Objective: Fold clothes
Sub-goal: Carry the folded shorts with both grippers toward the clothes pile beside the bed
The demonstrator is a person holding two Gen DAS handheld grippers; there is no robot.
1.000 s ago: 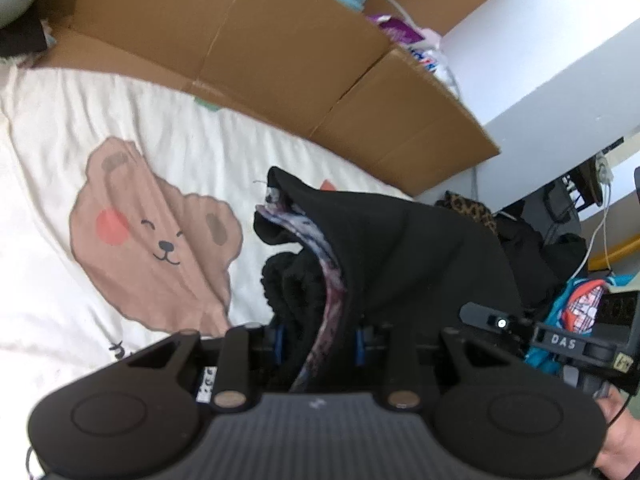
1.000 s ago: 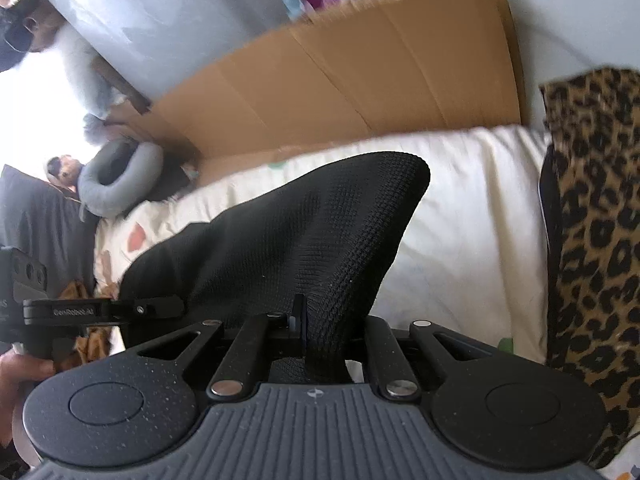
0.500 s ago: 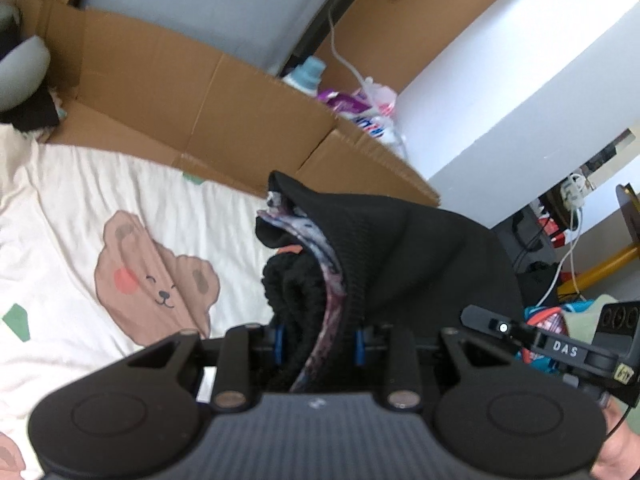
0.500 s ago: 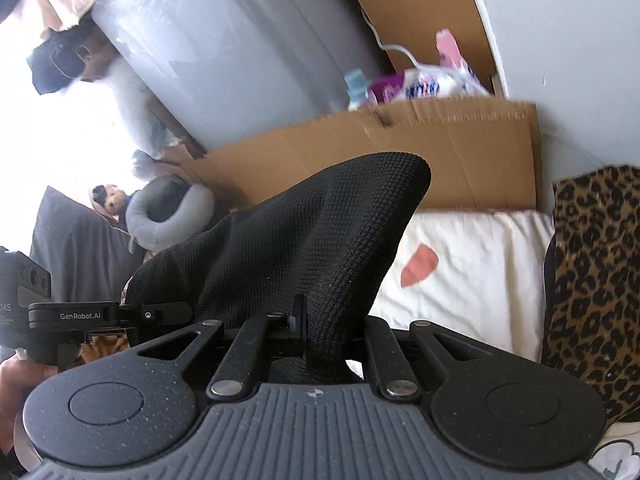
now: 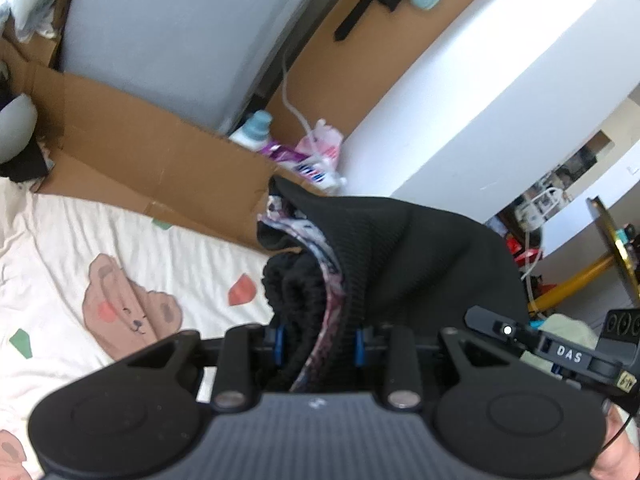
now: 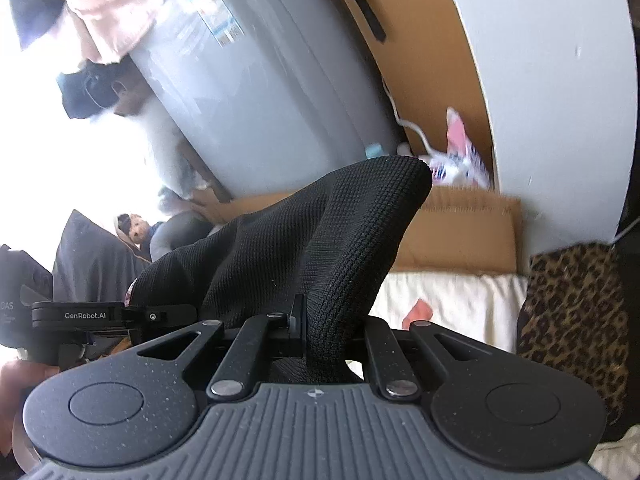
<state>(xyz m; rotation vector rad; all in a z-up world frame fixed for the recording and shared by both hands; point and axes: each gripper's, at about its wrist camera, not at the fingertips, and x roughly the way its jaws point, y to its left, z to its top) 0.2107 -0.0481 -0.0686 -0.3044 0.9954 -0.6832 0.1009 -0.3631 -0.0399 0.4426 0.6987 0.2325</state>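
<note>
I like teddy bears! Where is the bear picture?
The bear picture is in the left wrist view, lower left, printed on the white bedsheet below the cardboard box, left of the black garment.

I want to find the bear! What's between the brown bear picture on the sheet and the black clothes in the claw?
In the left wrist view, a red patch printed on the white bedsheet lies between brown bear and black knit garment.

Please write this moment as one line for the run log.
left gripper: shut on black garment, thick bunch | right gripper: shut on black garment, thin fold | garment: lifted above bear-print sheet
</note>
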